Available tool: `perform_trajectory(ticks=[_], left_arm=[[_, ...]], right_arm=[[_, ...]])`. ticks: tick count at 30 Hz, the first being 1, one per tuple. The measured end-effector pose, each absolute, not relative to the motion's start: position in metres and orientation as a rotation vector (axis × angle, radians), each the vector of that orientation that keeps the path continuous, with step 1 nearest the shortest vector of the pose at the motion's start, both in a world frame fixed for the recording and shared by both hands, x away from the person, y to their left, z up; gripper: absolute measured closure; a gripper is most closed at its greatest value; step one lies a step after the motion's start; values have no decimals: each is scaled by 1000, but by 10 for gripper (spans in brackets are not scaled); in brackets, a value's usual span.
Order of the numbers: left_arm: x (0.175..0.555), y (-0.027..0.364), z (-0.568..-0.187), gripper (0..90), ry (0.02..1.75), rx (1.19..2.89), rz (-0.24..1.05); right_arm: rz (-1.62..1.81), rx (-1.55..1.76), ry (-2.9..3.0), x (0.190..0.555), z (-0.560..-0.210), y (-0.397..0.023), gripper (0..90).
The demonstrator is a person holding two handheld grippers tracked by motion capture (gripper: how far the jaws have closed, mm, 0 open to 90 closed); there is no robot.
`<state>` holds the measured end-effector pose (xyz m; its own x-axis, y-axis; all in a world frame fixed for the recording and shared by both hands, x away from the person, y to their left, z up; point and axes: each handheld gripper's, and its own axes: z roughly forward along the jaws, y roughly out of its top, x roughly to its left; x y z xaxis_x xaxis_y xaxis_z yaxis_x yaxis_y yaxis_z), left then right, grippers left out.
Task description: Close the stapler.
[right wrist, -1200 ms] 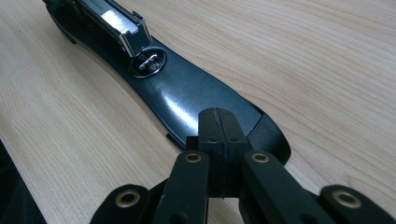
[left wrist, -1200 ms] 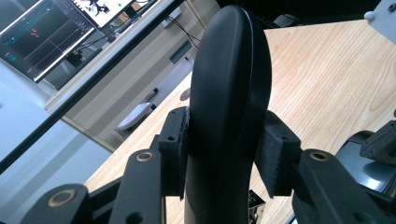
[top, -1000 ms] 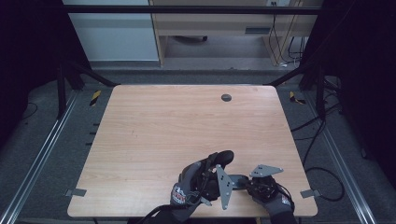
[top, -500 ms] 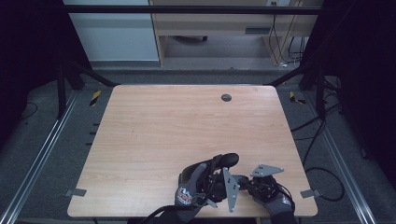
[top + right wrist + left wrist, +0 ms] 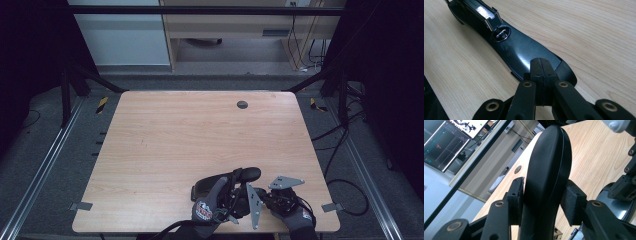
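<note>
- A pale wooden table stands on grey floor, a desk and dark frame rails behind it; a small round dark insert sits near the table's far edge.
- Both gloved hands work at the near edge, right of the middle, over a black stapler opened out flat — its base lies on the wood while its top arm is swung away.
- The left gripper has the rounded black top arm between its pads. The jaws have just been opening a little: one pad touches the plastic, the other stands just off it.
- The right gripper has its jaws pressed together, tip resting on the near end of the stapler's glossy base — pushing down on it, not pinching it.
- In the right gripper view, the metal staple channel and a shiny rivet show at the base's far end.
- The grey three-cornered plates of both grippers sit close together, just beside the stapler.
</note>
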<state>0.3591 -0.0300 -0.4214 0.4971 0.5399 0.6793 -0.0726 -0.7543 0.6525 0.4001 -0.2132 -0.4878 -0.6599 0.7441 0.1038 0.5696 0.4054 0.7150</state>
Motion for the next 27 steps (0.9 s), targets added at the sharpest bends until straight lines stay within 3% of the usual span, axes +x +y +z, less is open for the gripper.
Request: perform_trajectory(ticks=[27], left_arm=[[358, -48, -442, 553, 306, 2174, 1330]], right_arm=[[1102, 1176, 2421, 401, -488, -215, 900]])
